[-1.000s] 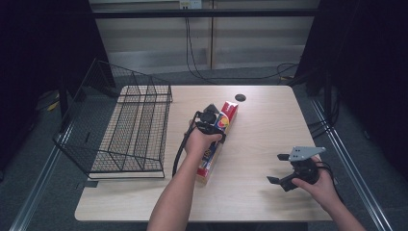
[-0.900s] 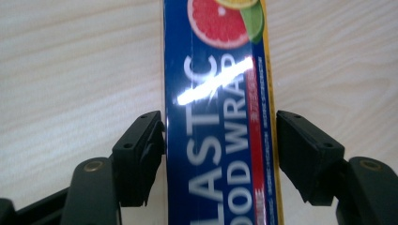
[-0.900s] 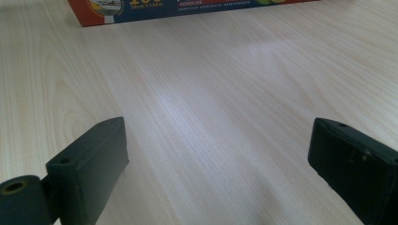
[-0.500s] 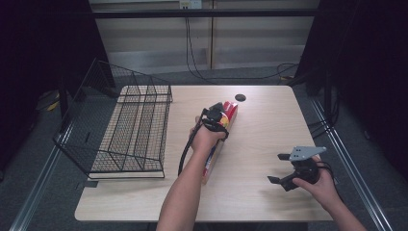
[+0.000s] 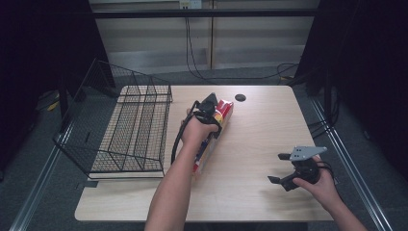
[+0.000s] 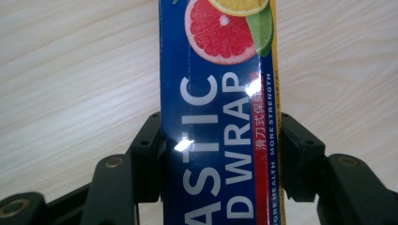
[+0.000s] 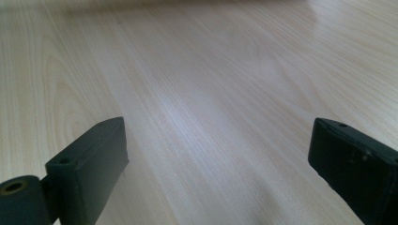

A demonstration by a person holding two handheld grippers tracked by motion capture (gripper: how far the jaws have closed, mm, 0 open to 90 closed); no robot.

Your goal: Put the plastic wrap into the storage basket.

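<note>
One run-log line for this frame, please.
left hand-held gripper: shut on plastic wrap box | right hand-held gripper: open, over table | wire basket: beside box

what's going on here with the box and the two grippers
A person works at a wooden table with a hand-held gripper in each hand. The left hand-held gripper is shut on a long plastic wrap box, its jaws pressing both long sides. The right hand-held gripper hangs open over bare table, holding nothing. A wire basket stands just left of the box.
</note>
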